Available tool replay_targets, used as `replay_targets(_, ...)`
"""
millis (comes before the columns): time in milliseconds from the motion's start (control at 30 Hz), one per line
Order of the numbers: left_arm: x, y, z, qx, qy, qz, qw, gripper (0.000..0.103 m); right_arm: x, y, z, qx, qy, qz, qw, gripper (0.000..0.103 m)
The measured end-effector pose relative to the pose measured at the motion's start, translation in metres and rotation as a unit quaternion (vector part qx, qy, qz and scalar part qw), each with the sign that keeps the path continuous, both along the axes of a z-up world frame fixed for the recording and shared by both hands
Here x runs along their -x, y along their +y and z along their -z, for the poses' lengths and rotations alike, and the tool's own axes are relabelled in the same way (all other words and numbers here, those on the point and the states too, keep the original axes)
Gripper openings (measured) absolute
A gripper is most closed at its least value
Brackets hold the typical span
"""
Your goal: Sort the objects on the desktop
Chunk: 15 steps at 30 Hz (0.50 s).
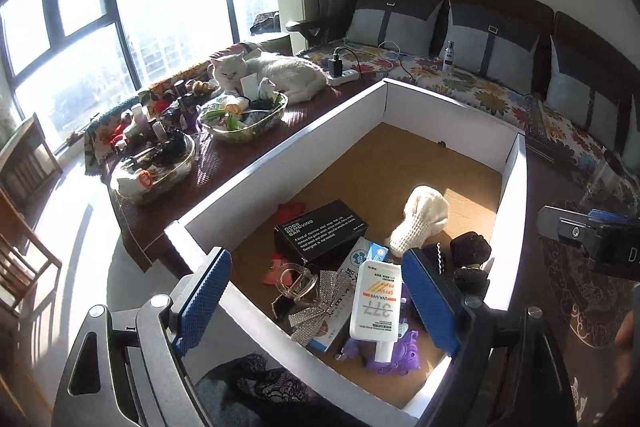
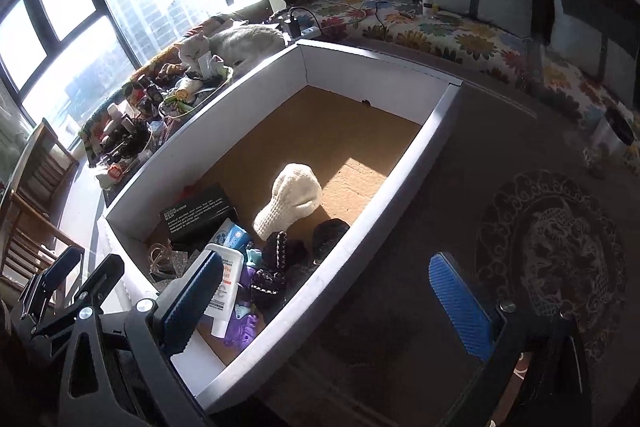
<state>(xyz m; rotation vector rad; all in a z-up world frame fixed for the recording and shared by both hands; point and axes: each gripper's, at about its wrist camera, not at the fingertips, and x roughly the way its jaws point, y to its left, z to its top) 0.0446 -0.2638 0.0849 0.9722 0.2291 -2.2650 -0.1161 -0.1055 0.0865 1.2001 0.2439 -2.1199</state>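
Left wrist view: my left tongs (image 1: 316, 303) hung wide open and empty above the near end of the box (image 1: 280, 167), the white tube (image 1: 376, 301) lying between the pads. The worry here was the heap: the tube lay across a purple toy (image 1: 394, 351) and beside a glittery bow (image 1: 320, 301), so a careless close could have snagged either or nudged the lot. A black carton (image 1: 320, 231) sat at 11 o'clock from the tube and a cream knit (image 1: 420, 223) at 1 o'clock. Two glass bowls (image 1: 248, 119) of sorted bits stood at 10 o'clock, by a cat (image 1: 276, 73) that might have stirred.

Right wrist view: my right tongs (image 2: 326, 307) were equally agape, holding nothing, straddling the box's right wall (image 2: 400, 179), which a finger could have clipped. The tube (image 2: 224, 287) showed just behind my left pad (image 2: 192, 303).
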Motion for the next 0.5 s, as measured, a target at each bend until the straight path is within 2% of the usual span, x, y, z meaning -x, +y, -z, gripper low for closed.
replay_targets(100,-0.003,0.004,-0.006,0.007,-0.002,0.011,0.9999,0.087,-0.006,-0.01,-0.005,-0.004,0.009,-0.01,1.0,0.103)
replay_targets(200,-0.011,0.001,-0.011,-0.012,0.016,0.013,0.9997,0.087,-0.014,-0.021,-0.012,-0.016,0.03,-0.023,0.999,0.103)
replay_targets(300,-0.012,-0.003,-0.011,-0.027,0.008,0.011,0.9995,0.087,-0.02,-0.026,-0.017,-0.028,0.055,-0.027,0.998,0.103)
replay_targets(500,-0.013,-0.011,-0.007,-0.057,0.011,0.009,0.9982,0.087,-0.025,-0.034,-0.015,-0.054,0.068,-0.031,0.996,0.103)
